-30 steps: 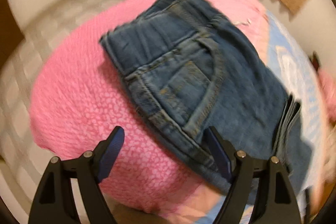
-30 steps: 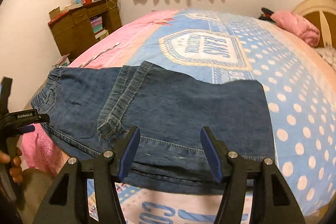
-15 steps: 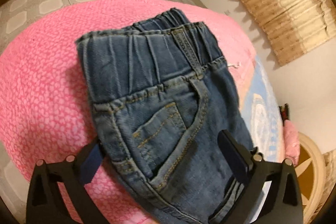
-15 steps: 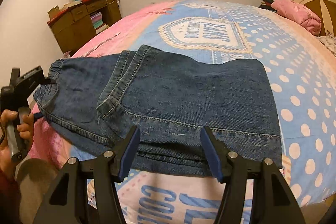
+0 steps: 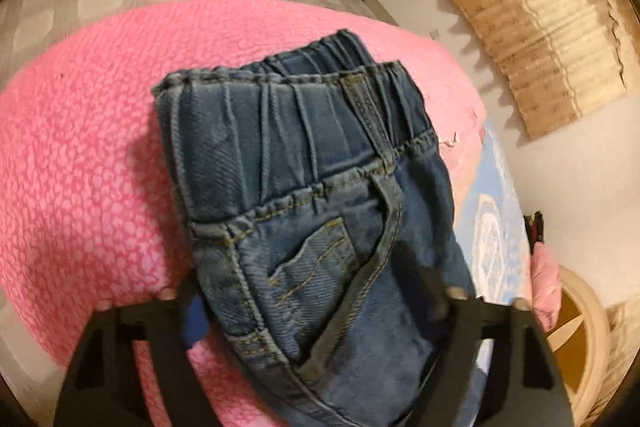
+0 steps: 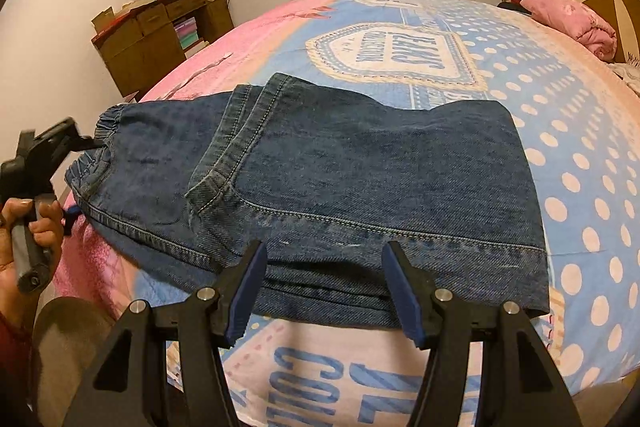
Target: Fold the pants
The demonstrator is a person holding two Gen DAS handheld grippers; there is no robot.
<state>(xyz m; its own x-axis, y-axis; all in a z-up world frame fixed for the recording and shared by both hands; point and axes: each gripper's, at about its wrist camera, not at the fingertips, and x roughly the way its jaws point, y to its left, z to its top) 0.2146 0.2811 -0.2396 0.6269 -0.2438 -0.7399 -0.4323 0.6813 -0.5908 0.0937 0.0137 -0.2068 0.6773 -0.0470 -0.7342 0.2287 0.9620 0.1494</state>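
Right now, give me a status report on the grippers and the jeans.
Left gripper just closing around the jeans' waist end. Right gripper open at the folded edge, gripping nothing. Nothing in the way on the bed.

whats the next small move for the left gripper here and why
Probably close the left gripper fully on the jeans. Its jaws have just been closing with the waistband end between them, while the hems already lie folded over, so that end looks next to fold.
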